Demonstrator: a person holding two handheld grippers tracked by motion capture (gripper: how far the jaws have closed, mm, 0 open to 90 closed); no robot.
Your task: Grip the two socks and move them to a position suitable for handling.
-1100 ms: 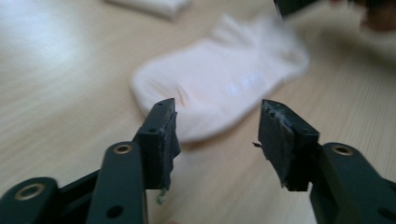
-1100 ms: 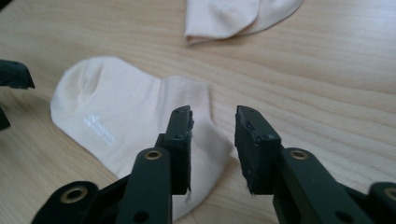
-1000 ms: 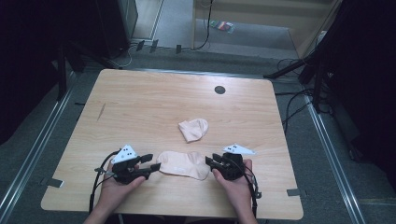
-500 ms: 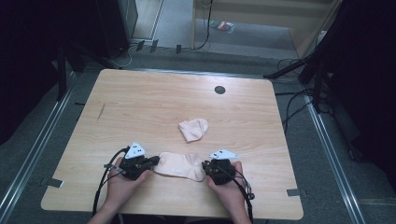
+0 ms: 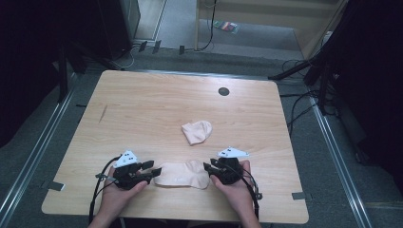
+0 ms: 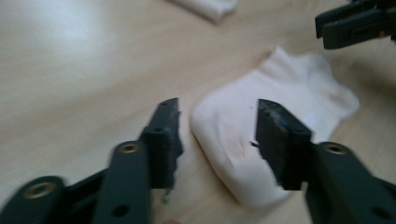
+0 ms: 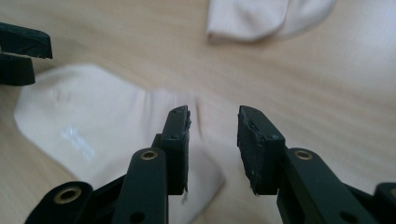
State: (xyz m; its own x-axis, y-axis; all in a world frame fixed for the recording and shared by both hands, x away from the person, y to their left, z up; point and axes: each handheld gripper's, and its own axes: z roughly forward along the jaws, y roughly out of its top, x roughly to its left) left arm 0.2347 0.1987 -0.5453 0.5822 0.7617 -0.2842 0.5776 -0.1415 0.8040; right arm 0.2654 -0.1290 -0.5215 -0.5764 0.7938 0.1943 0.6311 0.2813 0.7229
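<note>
A flat sock [image 5: 182,174] lies near the desk's [image 5: 142,109] front edge between the left gripper [image 5: 148,172] and right gripper [image 5: 208,167]; both jaws gape, gripping nothing; the folded sock [image 5: 196,131] beyond looks done; this one remains.

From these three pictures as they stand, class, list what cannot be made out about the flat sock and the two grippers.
- Flat sock, left gripper view: its near end is covered by the left gripper, whose jaw blocks it.
- Faint print on the sock, right gripper view: too blurred to read.
- Right gripper: whether its open jaws touch the cloth cannot be told.
- Second sock, right gripper view: cut off by the top edge.
</note>
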